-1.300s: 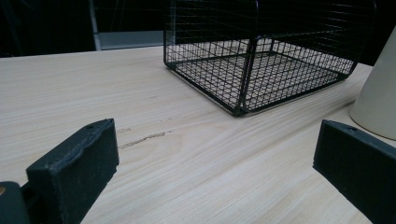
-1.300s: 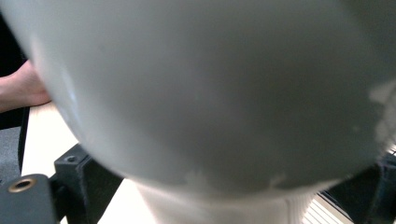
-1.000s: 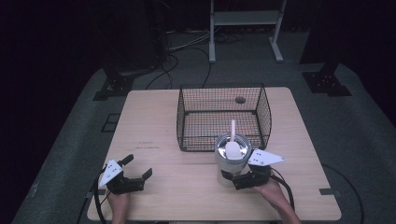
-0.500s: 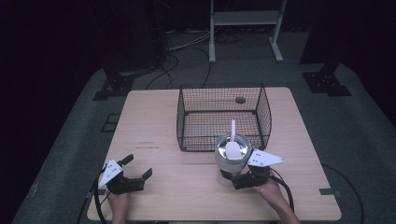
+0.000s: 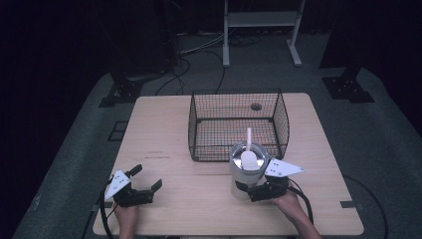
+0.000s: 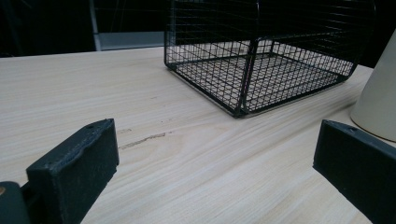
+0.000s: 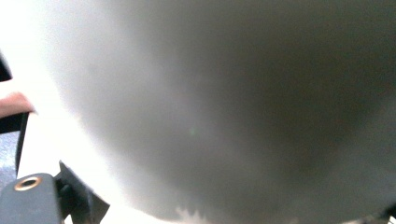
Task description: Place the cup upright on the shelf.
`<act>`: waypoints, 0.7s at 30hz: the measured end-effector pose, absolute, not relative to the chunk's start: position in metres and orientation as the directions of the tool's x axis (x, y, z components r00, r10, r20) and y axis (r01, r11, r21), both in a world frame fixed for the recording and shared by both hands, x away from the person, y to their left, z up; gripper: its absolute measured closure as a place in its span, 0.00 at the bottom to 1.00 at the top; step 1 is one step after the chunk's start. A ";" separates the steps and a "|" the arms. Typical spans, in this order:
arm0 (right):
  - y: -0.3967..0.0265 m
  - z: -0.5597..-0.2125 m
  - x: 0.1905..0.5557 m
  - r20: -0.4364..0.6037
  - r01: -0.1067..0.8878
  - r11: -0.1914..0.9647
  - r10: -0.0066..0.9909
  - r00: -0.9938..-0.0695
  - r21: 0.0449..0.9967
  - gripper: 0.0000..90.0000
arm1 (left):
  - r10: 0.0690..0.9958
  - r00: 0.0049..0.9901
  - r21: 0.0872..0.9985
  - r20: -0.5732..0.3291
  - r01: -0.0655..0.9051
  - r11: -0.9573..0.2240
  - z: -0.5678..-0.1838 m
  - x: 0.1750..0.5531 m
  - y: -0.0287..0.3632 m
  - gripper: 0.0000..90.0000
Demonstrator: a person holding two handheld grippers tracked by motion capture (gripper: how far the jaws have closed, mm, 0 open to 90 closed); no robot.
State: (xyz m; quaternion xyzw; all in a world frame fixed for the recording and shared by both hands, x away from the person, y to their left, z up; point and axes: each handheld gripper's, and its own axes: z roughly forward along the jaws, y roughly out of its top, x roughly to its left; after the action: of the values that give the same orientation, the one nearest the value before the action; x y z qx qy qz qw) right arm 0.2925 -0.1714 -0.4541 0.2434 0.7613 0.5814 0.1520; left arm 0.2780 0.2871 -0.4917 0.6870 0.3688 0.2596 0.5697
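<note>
High view shows the right gripper (image 5: 251,188) clamped around the lower body of a pale cup (image 5: 247,167) that stands on the wooden surface (image 5: 164,134), just in front of the wire basket (image 5: 236,124). A white scoop (image 5: 248,154) rests in the cup's open top, its handle leaning toward the basket. The left gripper (image 5: 144,181) sits at the near left, jaws spread wide with nothing between them, well apart from the cup. The grip looks low on a tall cup, so I judge it could tip on lifting, and the loose scoop could slide out or catch the basket's rim. Right gripper view is blurred by the cup (image 7: 224,107) pressed close, so contact at the jaws is hard to confirm. Left gripper view cuts the cup (image 6: 378,102) off at the right edge
</note>
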 end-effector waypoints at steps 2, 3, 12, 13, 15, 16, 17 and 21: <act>-0.172 -0.454 0.293 0.089 0.219 0.184 0.538 -0.838 0.958 0.10 | 0.803 0.593 0.974 -0.064 0.211 -0.078 -0.492 0.278 0.287 0.00; -0.172 -0.453 0.293 0.084 0.212 0.181 0.537 -0.839 0.960 0.10 | 0.802 0.594 0.974 -0.063 0.210 -0.079 -0.492 0.278 0.287 0.00; -0.169 -0.444 0.294 0.070 0.196 0.186 0.529 -0.846 0.963 0.10 | 0.801 0.595 0.974 -0.063 0.211 -0.080 -0.492 0.278 0.287 0.00; -0.169 -0.443 0.294 0.073 0.199 0.184 0.528 -0.846 0.963 0.10 | 0.801 0.595 0.974 -0.063 0.210 -0.079 -0.492 0.278 0.287 0.00; -0.168 -0.440 0.295 0.068 0.188 0.180 0.525 -0.849 0.965 0.10 | 0.801 0.595 0.975 -0.065 0.210 -0.077 -0.492 0.278 0.287 0.00; -0.168 -0.439 0.295 0.073 0.194 0.180 0.525 -0.848 0.964 0.10 | 0.801 0.595 0.974 -0.064 0.210 -0.079 -0.492 0.278 0.287 0.00; -0.168 -0.437 0.295 0.069 0.190 0.180 0.524 -0.849 0.965 0.10 | 0.801 0.595 0.974 -0.064 0.210 -0.079 -0.492 0.278 0.287 0.00; -0.166 -0.431 0.298 0.065 0.185 0.184 0.518 -0.853 0.966 0.10 | 0.800 0.596 0.975 -0.063 0.210 -0.079 -0.492 0.278 0.287 0.00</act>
State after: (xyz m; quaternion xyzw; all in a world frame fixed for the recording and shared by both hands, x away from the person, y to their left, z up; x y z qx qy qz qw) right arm 0.2976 -0.1664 -0.4315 0.2322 0.7564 0.5952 0.1401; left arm 0.2778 0.2872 -0.4917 0.6874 0.3674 0.2588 0.5705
